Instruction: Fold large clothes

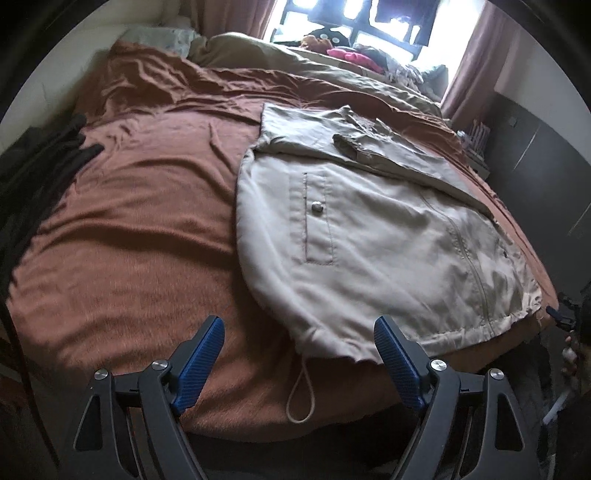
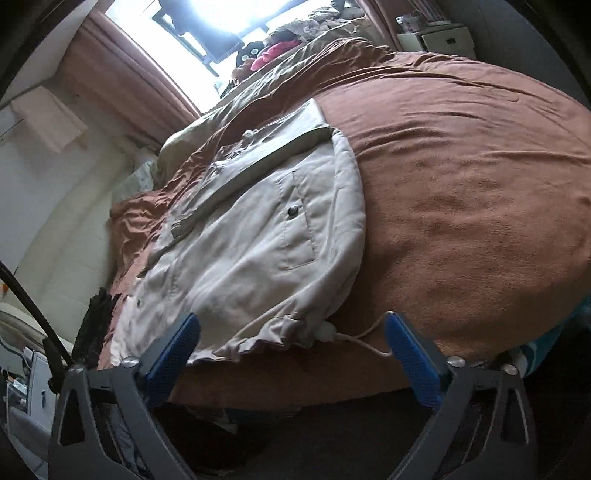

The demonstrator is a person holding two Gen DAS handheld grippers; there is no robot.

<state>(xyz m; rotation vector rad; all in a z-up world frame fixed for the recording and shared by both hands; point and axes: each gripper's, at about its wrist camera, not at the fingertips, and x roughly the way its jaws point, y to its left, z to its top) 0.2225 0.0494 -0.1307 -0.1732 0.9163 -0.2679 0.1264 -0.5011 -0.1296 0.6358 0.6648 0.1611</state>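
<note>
Rust-brown bedspread (image 1: 129,229) under bright window (image 1: 314,14) bears a beige jacket (image 1: 369,236).

No text, label, brand, number or sign can be read anywhere in either view.

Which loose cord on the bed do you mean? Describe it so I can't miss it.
Start at the rust-brown blanket covering the bed, then find the beige jacket spread flat on it. At the jacket's gathered hem nearest the edge hangs the drawstring loop: a thin pale cord lying on the blanket, the only loose string there.
</note>
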